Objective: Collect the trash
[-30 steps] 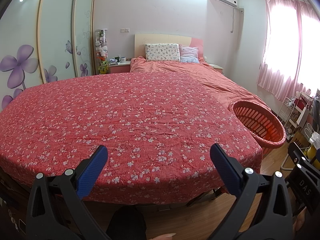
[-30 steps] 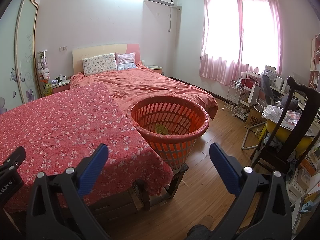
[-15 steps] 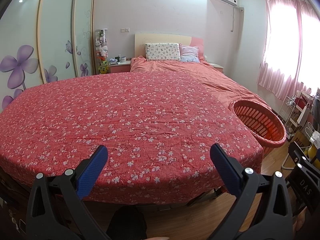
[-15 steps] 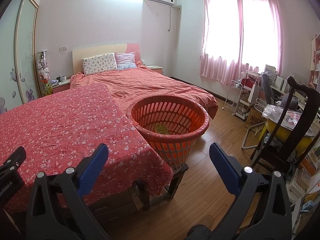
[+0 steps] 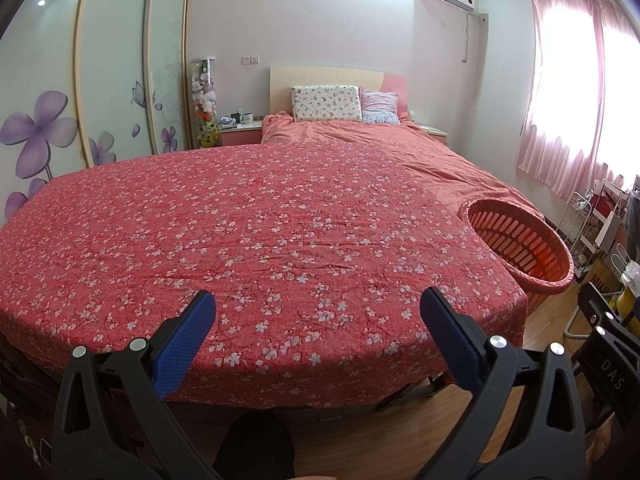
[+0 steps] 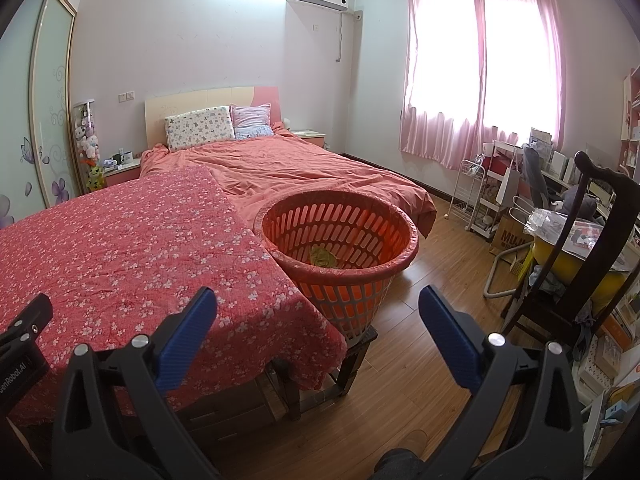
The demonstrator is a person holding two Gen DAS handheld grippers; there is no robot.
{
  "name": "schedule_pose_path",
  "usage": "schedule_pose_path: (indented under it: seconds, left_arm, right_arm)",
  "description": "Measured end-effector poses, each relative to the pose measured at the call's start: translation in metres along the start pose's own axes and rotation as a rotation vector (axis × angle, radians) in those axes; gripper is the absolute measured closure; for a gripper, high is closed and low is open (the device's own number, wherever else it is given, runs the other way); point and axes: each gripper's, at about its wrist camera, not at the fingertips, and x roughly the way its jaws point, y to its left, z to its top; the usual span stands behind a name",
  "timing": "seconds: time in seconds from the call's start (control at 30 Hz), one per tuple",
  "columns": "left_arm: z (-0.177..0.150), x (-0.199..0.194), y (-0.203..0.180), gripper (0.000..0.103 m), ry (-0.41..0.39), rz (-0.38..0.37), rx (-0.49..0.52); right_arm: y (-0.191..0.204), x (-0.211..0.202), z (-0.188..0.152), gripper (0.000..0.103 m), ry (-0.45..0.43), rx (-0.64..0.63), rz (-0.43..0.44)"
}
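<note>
An orange slotted basket (image 6: 340, 240) stands on a low stool at the right end of a table under a red flowered cloth (image 5: 260, 232). A crumpled yellow-green piece of trash (image 6: 322, 257) lies at the basket's bottom. In the left wrist view the basket (image 5: 520, 240) shows at the right edge of the cloth. My left gripper (image 5: 318, 312) hangs open over the near edge of the cloth, with nothing between its blue pads. My right gripper (image 6: 318, 308) is open too, just short of the basket and a little above its rim, holding nothing.
A bed (image 6: 300, 168) with an orange cover lies behind the table. A dark wooden chair (image 6: 580, 264), a white wire cart (image 6: 476, 196) and cluttered shelves crowd the right side. Bare wooden floor (image 6: 408, 360) runs between basket and chair. A person's dark knee (image 5: 256, 448) shows below.
Nothing has visibly changed; both grippers hold still and open.
</note>
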Motion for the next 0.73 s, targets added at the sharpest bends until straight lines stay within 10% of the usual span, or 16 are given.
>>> schedule_pose_path:
  seconds: [0.73]
  left_arm:
    - [0.0038, 0.0001, -0.0016, 0.002, 0.007, 0.012, 0.017]
  right_arm:
    - [-0.0001, 0.001, -0.0033, 0.004, 0.004, 0.0, 0.004]
